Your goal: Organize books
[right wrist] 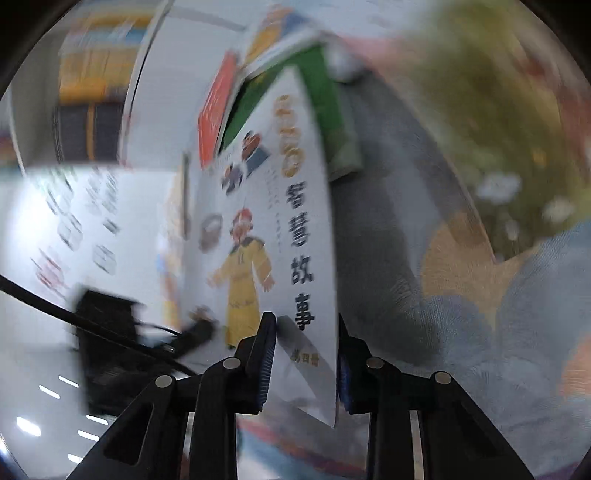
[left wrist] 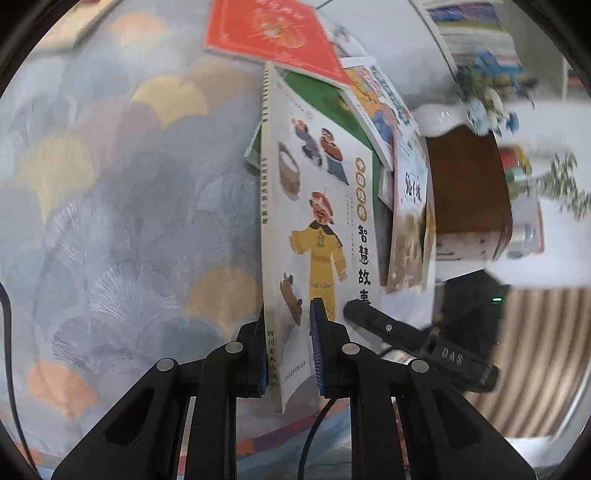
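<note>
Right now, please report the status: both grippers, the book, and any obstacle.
Left gripper shut on white picture book, spine side. Right gripper shut on its opposite edge. Book lifted off patterned cloth. Nothing blocking visible.

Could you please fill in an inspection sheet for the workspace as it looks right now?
Surface: patterned cloth with grey, yellow and peach fan shapes.
Job's things: white storybook with a yellow-robed figure, lifted on edge; red book, green book and other books overlapping behind it.
Clutter: brown box with a white vase of flowers on top.
Grippers: left gripper shut on the storybook at its spine corner; right gripper shut on the same book at its opposite corner.
Cables: black cable at the left edge of the left wrist view; another in the right wrist view.
Surroundings: bookshelves, blurred; striped floor.
</note>
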Action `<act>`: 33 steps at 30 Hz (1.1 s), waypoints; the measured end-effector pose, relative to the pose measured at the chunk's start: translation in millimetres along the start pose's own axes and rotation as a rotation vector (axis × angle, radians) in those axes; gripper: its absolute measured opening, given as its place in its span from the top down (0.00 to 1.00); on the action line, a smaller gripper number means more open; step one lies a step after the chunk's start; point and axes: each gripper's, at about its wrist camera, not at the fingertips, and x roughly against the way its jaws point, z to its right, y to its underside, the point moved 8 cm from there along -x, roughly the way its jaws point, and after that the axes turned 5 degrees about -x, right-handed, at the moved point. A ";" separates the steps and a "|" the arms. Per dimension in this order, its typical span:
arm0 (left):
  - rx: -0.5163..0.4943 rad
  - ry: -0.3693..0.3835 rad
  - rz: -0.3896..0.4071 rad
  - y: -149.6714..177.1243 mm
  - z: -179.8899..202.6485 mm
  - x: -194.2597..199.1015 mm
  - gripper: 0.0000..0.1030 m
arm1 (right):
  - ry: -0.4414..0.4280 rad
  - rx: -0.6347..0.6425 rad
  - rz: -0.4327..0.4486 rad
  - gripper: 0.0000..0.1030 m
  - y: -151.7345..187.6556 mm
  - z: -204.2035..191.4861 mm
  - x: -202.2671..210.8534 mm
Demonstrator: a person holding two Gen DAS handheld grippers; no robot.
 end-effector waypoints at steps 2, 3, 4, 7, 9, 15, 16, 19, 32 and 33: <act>-0.060 -0.048 0.024 1.1 3.5 6.6 0.86 | 0.101 0.115 0.027 0.72 8.8 -16.0 -1.0; -0.093 -0.066 0.038 1.5 5.0 11.1 0.86 | 0.145 0.173 0.043 0.72 14.4 -24.8 0.2; -0.129 -0.072 0.052 2.9 8.1 17.5 0.86 | 0.169 0.205 0.052 0.72 17.6 -30.5 0.8; -0.196 -0.069 0.086 3.7 13.7 34.0 0.86 | 0.240 0.307 0.074 0.72 27.4 -52.0 0.3; -0.228 -0.059 0.114 5.3 15.9 49.2 0.86 | 0.264 0.374 0.066 0.72 36.7 -65.7 -1.3; -0.250 -0.057 0.214 -2.3 3.1 104.2 0.84 | 0.295 0.590 0.085 0.71 63.9 -129.5 -3.8; -0.253 -0.066 0.231 -5.0 0.2 112.3 0.83 | 0.285 0.606 0.085 0.71 59.0 -152.2 -13.9; -0.257 -0.085 0.290 -19.1 -16.6 144.1 0.83 | 0.251 0.661 0.095 0.70 58.5 -185.6 -23.6; -0.146 -0.136 0.438 -115.2 -135.6 205.1 0.82 | 0.217 0.757 0.034 0.68 2.6 -313.6 -150.4; -0.136 -0.145 0.434 -122.6 -146.7 202.5 0.81 | 0.218 0.731 -0.026 0.68 -6.2 -314.6 -170.9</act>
